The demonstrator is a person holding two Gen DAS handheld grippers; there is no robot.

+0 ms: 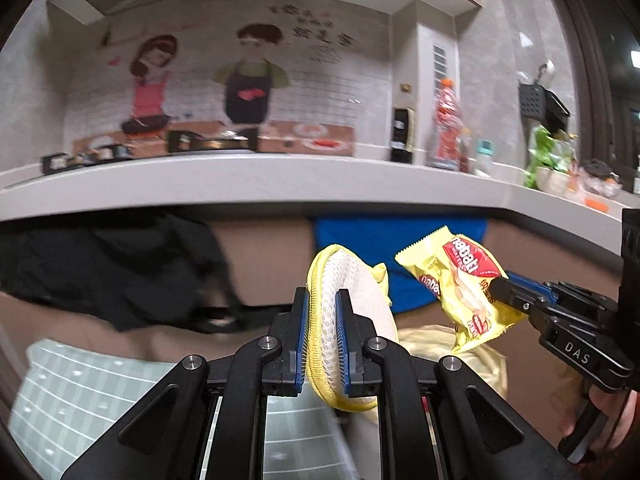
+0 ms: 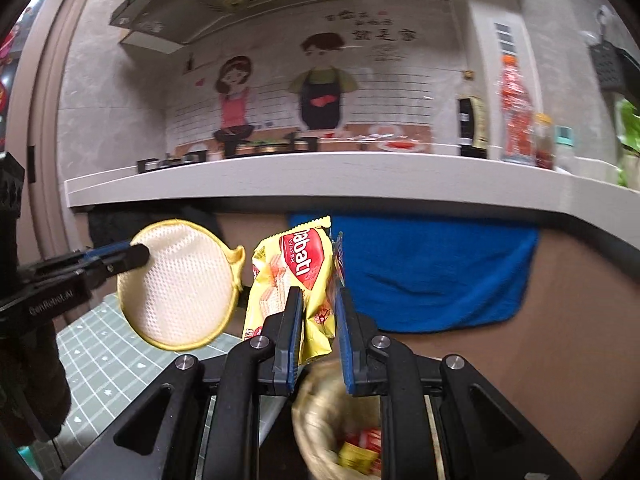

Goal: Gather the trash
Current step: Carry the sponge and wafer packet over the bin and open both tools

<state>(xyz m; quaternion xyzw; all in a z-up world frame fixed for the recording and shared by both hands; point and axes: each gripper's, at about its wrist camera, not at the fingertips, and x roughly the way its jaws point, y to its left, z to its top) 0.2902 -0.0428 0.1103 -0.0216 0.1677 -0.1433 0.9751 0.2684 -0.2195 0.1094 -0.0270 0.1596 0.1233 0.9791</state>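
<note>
My left gripper point(image 1: 323, 304) is shut on a round white mesh pad with a yellow rim point(image 1: 360, 280), held on edge between the blue pads. In the right wrist view the same pad point(image 2: 180, 284) hangs at the left in the left gripper point(image 2: 136, 256). My right gripper point(image 2: 318, 300) is shut on a crumpled yellow Nabati wafer wrapper point(image 2: 296, 268). That wrapper point(image 1: 464, 280) and the right gripper point(image 1: 500, 288) show at the right of the left wrist view. A pale woven basket point(image 2: 316, 412) holding red and yellow wrappers point(image 2: 360, 448) sits below the right gripper.
A white counter edge point(image 2: 320, 176) runs across above both grippers. On it are a stove point(image 2: 260, 146) and bottles point(image 2: 516, 112). A blue towel point(image 2: 432, 268) hangs under the counter, with black cloth point(image 1: 112, 268) further left. A green gridded mat point(image 1: 80, 392) lies below.
</note>
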